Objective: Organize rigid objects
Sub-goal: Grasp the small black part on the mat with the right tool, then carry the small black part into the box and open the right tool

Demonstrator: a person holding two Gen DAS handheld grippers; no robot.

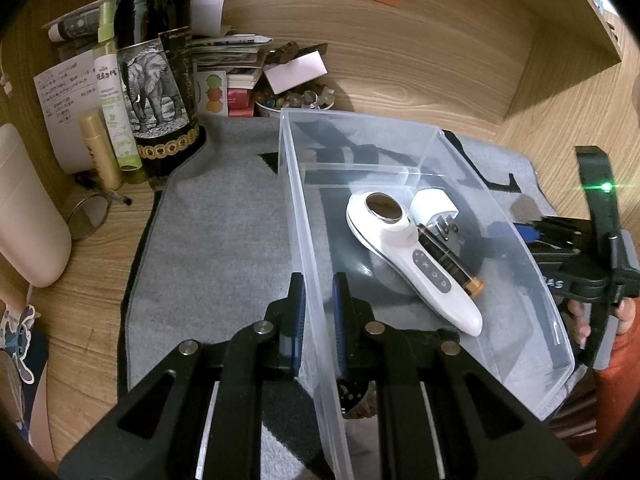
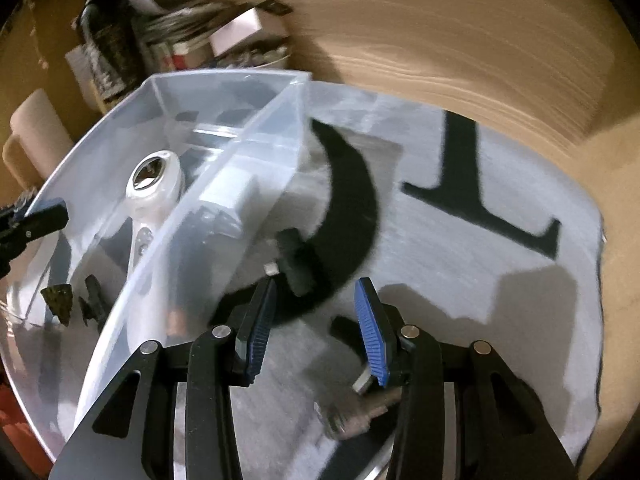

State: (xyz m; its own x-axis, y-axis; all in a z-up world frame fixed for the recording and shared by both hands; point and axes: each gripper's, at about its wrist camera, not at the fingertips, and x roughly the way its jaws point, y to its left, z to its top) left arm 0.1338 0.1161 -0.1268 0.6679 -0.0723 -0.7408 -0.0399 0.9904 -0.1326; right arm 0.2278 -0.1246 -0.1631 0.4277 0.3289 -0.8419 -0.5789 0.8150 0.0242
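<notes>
Nearest the left wrist camera: left gripper [image 1: 318,320], jaws straddling the near long wall of the clear plastic bin [image 1: 304,216], one blue pad outside, one inside, clamped on that wall so far as can be judged.

Nearest the right wrist camera: right gripper [image 2: 316,320], jaws spread apart and holding nothing, poised over the grey mat [image 2: 460,280] just outside the bin's other long wall. View is motion-blurred. A small dark object with a pale metal end [image 2: 294,264] lies on the mat just ahead of the fingertips; identity uncertain. A metallic piece [image 2: 352,416] lies below the right finger, also unclear.

Inside the bin, mid distance:
- white handheld device [image 1: 404,256], round metal head, button panel on the handle, lying diagonally.
- white plug adapter [image 1: 434,208], prongs showing, touching the device's head end.
- battery [image 1: 452,264], dark with copper end, resting alongside the handle.

Handling judgement: bin is thin, light and stiff but its wall may flex; smooth plastic could slip, so holding at the rim is sensible. The small dark object looks rigid and light; take it across its narrow body.

Far: wine bottle with elephant label [image 1: 156,80], spray bottles [image 1: 114,108], stacked papers [image 1: 228,52], bowl of beads [image 1: 294,100], against the wooden back panel [image 1: 420,60].
</notes>
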